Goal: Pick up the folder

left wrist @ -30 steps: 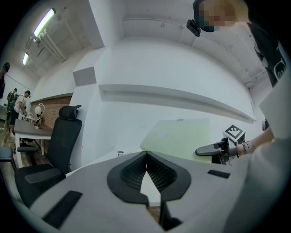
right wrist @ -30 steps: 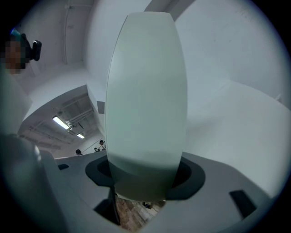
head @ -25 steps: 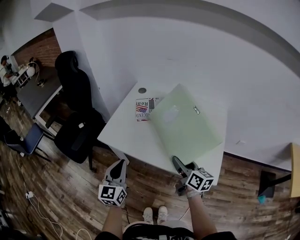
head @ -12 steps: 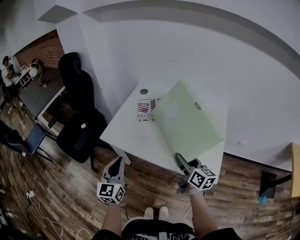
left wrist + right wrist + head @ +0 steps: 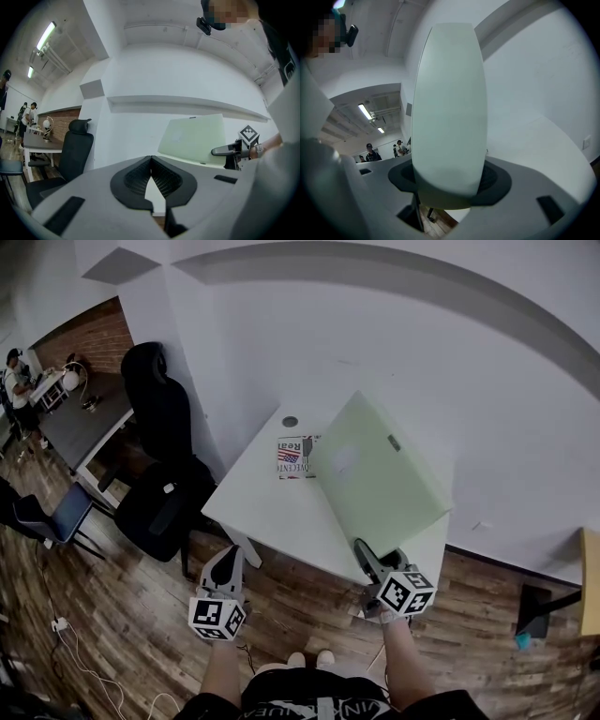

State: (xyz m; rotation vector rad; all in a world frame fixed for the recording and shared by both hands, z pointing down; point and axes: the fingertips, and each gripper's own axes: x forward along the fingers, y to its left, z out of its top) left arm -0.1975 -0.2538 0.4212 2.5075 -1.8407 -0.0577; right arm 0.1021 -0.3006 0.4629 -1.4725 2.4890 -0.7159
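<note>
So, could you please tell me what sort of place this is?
Probably an open-plan office or lab workspace: a white desk with a black office chair beside it, a wood-plank floor, and people at another desk further off.

White table (image 5: 272, 512) carries a printed paper (image 5: 292, 457) (flag picture on it)

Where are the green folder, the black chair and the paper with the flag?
folder (image 5: 375, 479): head view, middle of its green cover.
chair (image 5: 161, 416): head view, its backrest.
paper (image 5: 292, 457): head view, its printed front, on the flag.
</note>
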